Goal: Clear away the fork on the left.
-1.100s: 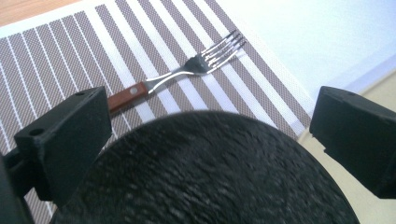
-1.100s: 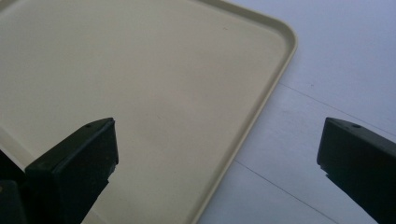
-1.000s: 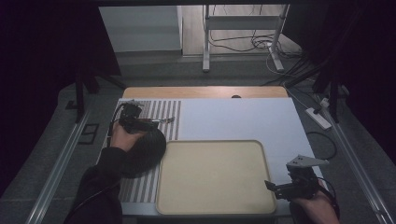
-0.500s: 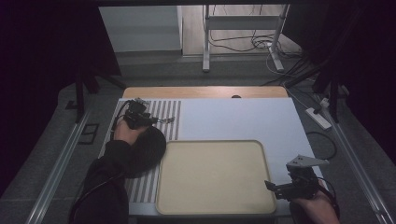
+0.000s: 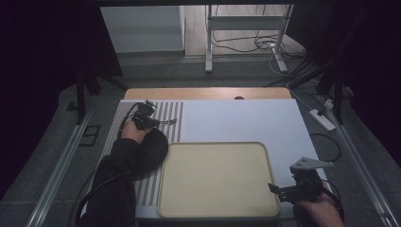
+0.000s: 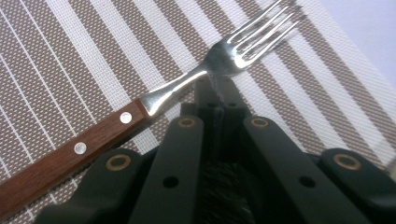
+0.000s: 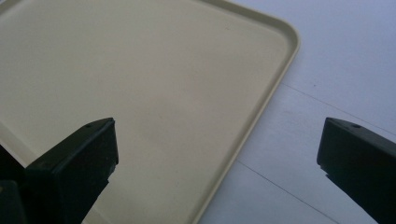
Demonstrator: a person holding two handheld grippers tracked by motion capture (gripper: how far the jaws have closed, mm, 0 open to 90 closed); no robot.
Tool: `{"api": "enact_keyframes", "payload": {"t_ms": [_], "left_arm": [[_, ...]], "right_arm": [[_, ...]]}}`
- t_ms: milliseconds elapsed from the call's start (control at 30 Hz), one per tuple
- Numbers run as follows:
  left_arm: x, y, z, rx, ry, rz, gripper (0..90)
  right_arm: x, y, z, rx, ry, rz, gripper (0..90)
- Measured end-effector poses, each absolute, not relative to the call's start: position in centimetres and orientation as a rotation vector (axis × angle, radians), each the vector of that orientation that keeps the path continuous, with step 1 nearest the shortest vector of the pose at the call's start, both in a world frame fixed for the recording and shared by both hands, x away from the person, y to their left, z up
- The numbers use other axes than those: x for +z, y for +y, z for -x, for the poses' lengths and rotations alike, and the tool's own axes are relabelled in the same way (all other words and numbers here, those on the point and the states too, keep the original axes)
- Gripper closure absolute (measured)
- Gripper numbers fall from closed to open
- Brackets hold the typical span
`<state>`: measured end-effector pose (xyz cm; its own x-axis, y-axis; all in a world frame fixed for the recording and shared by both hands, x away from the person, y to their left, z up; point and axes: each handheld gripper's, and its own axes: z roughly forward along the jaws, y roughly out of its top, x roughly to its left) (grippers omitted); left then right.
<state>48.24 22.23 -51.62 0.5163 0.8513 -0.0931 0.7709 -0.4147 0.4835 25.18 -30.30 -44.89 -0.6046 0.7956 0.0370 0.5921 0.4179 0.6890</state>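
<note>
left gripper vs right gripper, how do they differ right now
The left gripper has its jaws shut on the neck of a fork, while the right gripper stands wide open with nothing between its jaws. The left gripper sits over the striped placemat; the right gripper hovers at the corner of the beige tray. Both have black jaws.

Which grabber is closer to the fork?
Left. The left gripper is shut on the fork at its neck, over the striped mat. The right gripper waits far off beside the tray.
</note>
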Motion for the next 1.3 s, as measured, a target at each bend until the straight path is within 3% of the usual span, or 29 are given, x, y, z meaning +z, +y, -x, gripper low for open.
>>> {"api": "enact_keyframes", "payload": {"t_ms": [633,933,1300], "left_arm": [[-51.7,22.8,-50.6,0.219,1.367,-2.228,89.0],[-50.9,28.4,-51.0,0.33,1.517,-2.171,89.0],[-52.7,30.9,-50.0,0.327,1.575,-2.151,89.0]], "right_arm": [[-44.9,-30.4,-25.2,0.987,2.381,-1.204,0.0],[-44.9,-30.4,-25.2,0.99,2.383,-1.203,0.0],[-44.9,-30.4,-25.2,0.988,2.385,-1.21,0.0]]}}
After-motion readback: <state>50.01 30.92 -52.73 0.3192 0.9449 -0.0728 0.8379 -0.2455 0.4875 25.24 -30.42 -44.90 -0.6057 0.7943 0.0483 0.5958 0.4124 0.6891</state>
